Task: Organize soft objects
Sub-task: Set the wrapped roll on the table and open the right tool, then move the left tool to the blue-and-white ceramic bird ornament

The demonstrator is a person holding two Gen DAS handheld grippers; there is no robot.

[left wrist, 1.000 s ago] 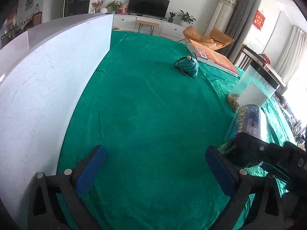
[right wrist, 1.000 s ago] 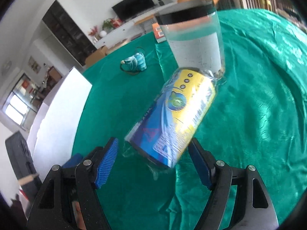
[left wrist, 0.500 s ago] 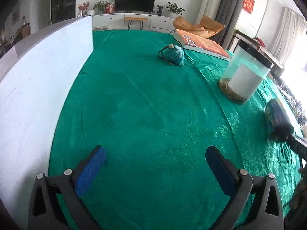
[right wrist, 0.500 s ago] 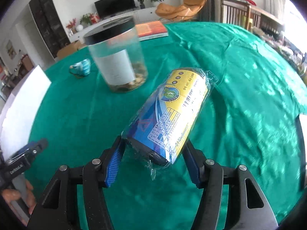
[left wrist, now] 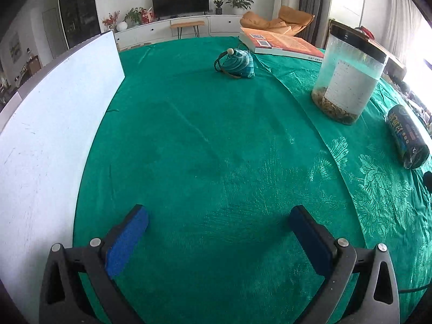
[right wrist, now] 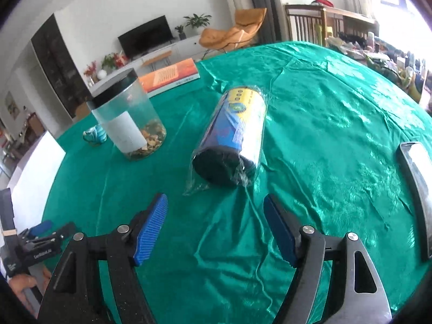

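Landmark: the clear jar (right wrist: 129, 116) with a black lid is stood upright on the green tablecloth (right wrist: 324, 124); dried bits are seen at its bottom and a white label on its side.
Wrapped roll: a blue and yellow roll in clear plastic wrap (right wrist: 232, 135) is laid on its side on the cloth, just to the right of the jar in the right wrist view and apart from it; its dark end is turned toward the right gripper.
Right gripper: the right gripper (right wrist: 214, 221) is held in front of the roll with its jaws opening; nothing is gripped, and no pad is touching the wrap.
Left gripper: the left gripper (left wrist: 218, 221) is held wide open over bare cloth, well in front of the jar, with nothing between its blue pads.
Teal pouch: a small teal pouch (left wrist: 237, 63) is lain beyond the jar, to its left in the left wrist view.
Book: an orange book (left wrist: 280, 44) is lain flat behind the jar.
White board: a white board (left wrist: 54, 124) is stood on edge far left of the jar.
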